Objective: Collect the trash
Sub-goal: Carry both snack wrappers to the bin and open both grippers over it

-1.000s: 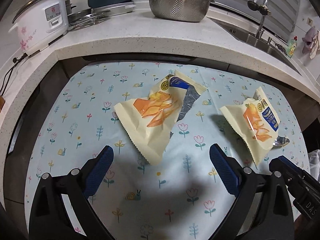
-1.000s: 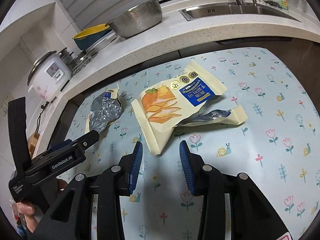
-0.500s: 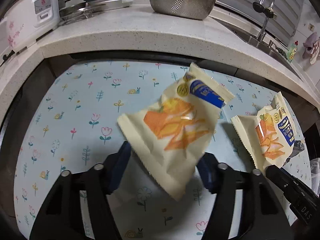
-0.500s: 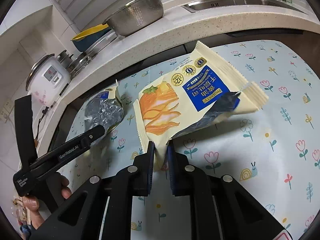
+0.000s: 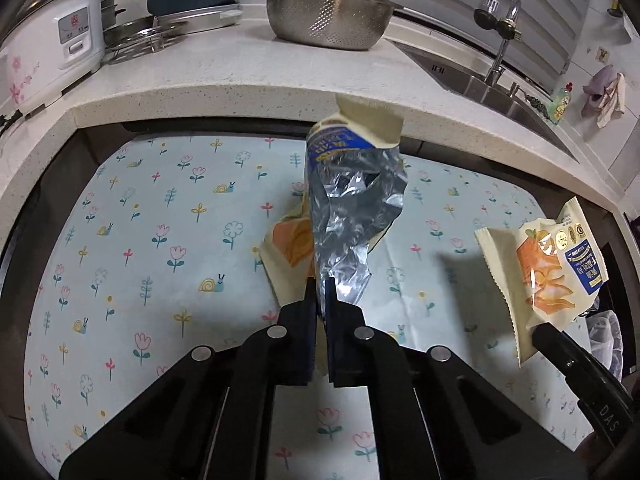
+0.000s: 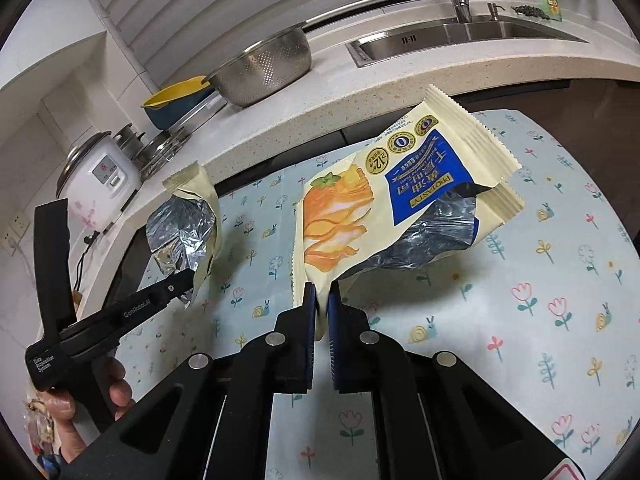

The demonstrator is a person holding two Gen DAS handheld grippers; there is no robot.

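Above the flowered table [image 5: 160,240], both grippers' fingers pinch only wrapper corners: left gripper [image 5: 319,288] its torn snack wrapper [image 5: 352,208], right gripper [image 6: 321,292] its snack bag [image 6: 384,208], so either could slip free.

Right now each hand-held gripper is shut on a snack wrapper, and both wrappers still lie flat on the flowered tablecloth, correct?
Not quite. Each hand-held gripper, left and right, is shut on a wrapper, but both the left wrapper and right wrapper hang lifted off the tablecloth; both wrist views show it.

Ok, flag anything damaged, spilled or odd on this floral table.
Both cream snack wrappers are torn open, their silver foil lining showing. The left tool pinches one crumpled wrapper; the right tool pinches the other wrapper by a corner. Both hang clear of the floral tablecloth. No spill visible.
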